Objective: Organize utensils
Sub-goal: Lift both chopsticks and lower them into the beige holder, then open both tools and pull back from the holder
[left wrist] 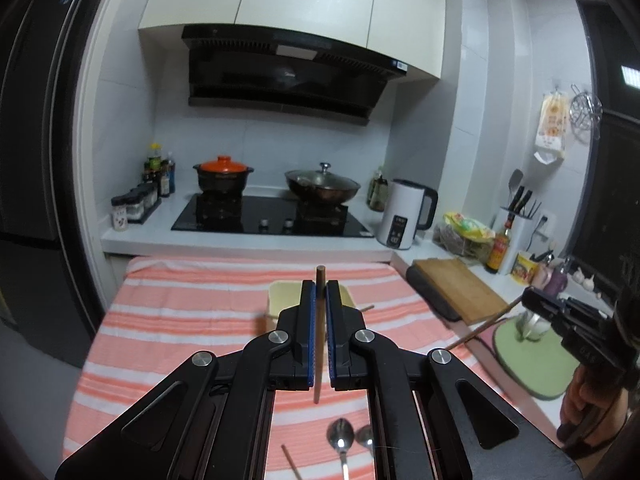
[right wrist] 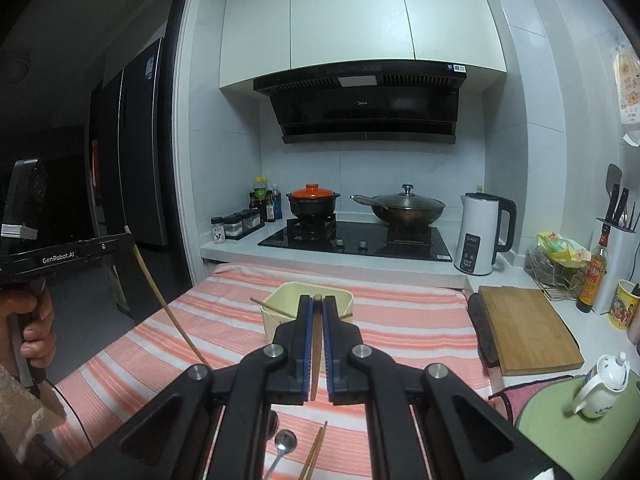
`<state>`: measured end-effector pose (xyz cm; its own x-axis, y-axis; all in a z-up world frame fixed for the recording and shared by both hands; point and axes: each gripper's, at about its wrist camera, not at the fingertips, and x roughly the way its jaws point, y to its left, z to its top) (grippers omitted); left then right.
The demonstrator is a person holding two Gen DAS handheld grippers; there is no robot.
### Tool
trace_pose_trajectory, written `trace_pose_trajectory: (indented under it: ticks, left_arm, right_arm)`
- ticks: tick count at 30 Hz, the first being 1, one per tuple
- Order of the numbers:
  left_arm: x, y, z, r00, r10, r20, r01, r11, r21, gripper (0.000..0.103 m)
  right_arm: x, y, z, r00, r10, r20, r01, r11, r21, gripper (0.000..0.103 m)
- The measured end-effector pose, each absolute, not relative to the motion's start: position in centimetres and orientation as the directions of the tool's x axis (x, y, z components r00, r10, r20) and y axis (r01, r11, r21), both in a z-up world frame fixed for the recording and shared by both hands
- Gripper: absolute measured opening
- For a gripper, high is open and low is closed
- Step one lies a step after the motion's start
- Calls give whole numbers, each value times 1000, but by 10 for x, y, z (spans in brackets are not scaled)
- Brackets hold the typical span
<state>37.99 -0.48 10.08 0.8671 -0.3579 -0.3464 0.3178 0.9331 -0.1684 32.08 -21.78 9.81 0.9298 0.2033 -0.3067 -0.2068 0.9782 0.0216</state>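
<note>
While the left gripper clamps a dark chopstick upright above the cream box, that thin, light, stiff stick could pivot unless pinched mid-shaft. Seen from the right wrist, the right gripper likewise pinches a pale chopstick before the box, spoon below.

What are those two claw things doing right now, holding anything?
Left gripper: closed on a dark chopstick.
Right gripper: closed on a light wooden chopstick.
</note>
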Motion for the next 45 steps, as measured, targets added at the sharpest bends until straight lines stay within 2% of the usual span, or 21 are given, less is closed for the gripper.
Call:
trace_pose_trajectory:
  ticks: [8, 13, 16, 20, 28, 29, 30, 31, 32, 33, 34, 35, 38, 40, 42, 45]
  left_arm:
    - [444, -19, 130, 906, -328, -269, 281, 939, -199, 2]
    - [493, -22, 115, 907, -309, -286, 241, 938, -249, 2]
    - [520, -28, 93, 890, -312, -334, 231, 938, -260, 2]
    - [547, -39, 60, 847, -323, -422, 232, 939, -253, 2]
    - [564, -53, 9, 747, -360, -559, 256, 932, -258, 4]
    - [562, -53, 6, 741, -359, -567, 258, 932, -254, 12]
    - [558, -53, 5, 735, -367, -570, 267, 930, -254, 32]
    - [553, -52, 4, 734, -370, -570, 273, 929, -251, 46]
    - [546, -51, 6, 741, -365, -564, 277, 931, -238, 71]
    - [539, -50, 7, 753, -353, -556, 279, 936, -216, 84]
    - [529, -48, 9, 764, -337, -549, 280, 941, -188, 87]
    - [521, -47, 10, 772, -318, -551, 278, 947, -158, 92]
    - [495, -43, 9, 780, -251, -573, 260, 963, -68, 103]
    - [475, -43, 1, 797, -161, -582, 212, 977, 20, 103]
    - [459, -45, -14, 797, -56, -602, 153, 982, 111, 103]
    - [426, -45, -41, 793, 12, -609, 135, 971, 195, 102]
  right_arm:
    - [382, -199, 131, 954, 203, -221, -205, 979, 15, 5]
    - [430, -194, 125, 961, 192, -198, -190, 981, 31, 5]
    - [459, -193, 110, 951, 196, -241, -189, 981, 52, 5]
    - [494, -193, 81, 909, 232, -346, -205, 972, 111, 5]
    - [522, -194, 19, 821, 282, -497, -210, 958, 198, 5]
    - [523, -194, 14, 811, 293, -507, -216, 955, 206, 6]
    - [523, -194, 10, 808, 300, -507, -219, 952, 213, 8]
    - [520, -194, 9, 810, 305, -501, -224, 950, 217, 10]
    - [517, -194, 8, 812, 315, -492, -234, 947, 221, 15]
    - [513, -194, 10, 817, 319, -480, -237, 945, 224, 35]
    - [506, -196, 13, 829, 318, -461, -236, 945, 227, 58]
    - [497, -198, 16, 843, 312, -438, -232, 946, 226, 64]
    - [472, -204, 25, 868, 278, -412, -218, 958, 186, 66]
    - [453, -206, 27, 882, 233, -410, -191, 971, 141, 74]
    - [434, -207, 26, 889, 190, -416, -167, 982, 92, 78]
    - [406, -207, 14, 883, 150, -444, -159, 987, 18, 79]
